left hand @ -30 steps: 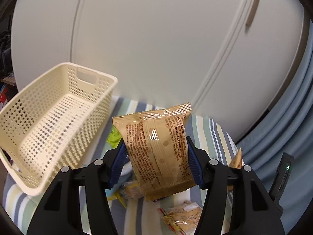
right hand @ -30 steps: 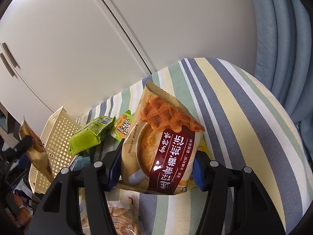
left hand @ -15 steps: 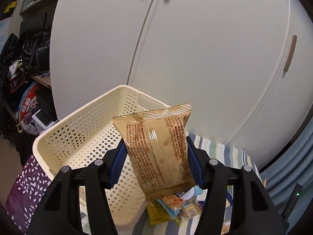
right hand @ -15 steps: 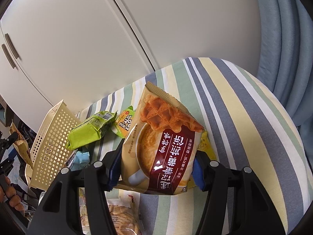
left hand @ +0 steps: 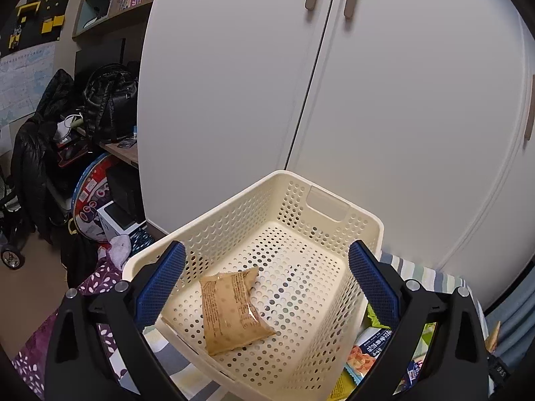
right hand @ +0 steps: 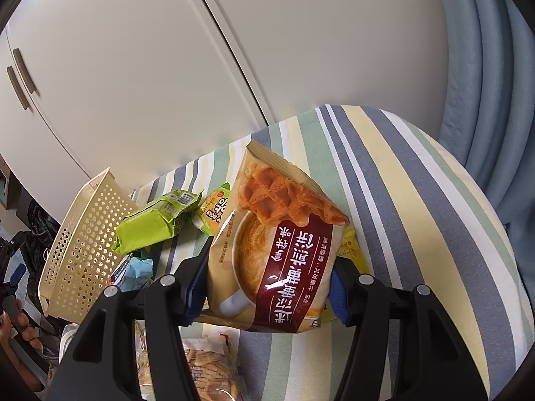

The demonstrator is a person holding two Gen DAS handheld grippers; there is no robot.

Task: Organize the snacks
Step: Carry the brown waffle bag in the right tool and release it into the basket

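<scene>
In the left wrist view a tan snack packet (left hand: 230, 310) lies on the floor of the cream perforated basket (left hand: 334, 230). My left gripper (left hand: 265, 287) hangs open above the basket with nothing between its blue pads. In the right wrist view my right gripper (right hand: 267, 287) is shut on a waffle snack bag (right hand: 277, 250), held above the striped cloth (right hand: 418, 200). The basket (right hand: 83, 244) shows at the left there, with a green packet (right hand: 150, 224) and a yellow-green packet (right hand: 217, 207) beside it.
White cupboard doors (left hand: 367, 100) stand behind the basket. More snack packets (left hand: 374, 354) lie on the cloth right of the basket. A cookie packet (right hand: 207, 367) lies below my right gripper. Blue curtains (right hand: 485, 67) hang at the right. A person's hand (right hand: 20, 327) shows at far left.
My left gripper opened and let go of the tan packet, which dropped into the basket. The right gripper kept hold of the waffle bag and barely moved.
</scene>
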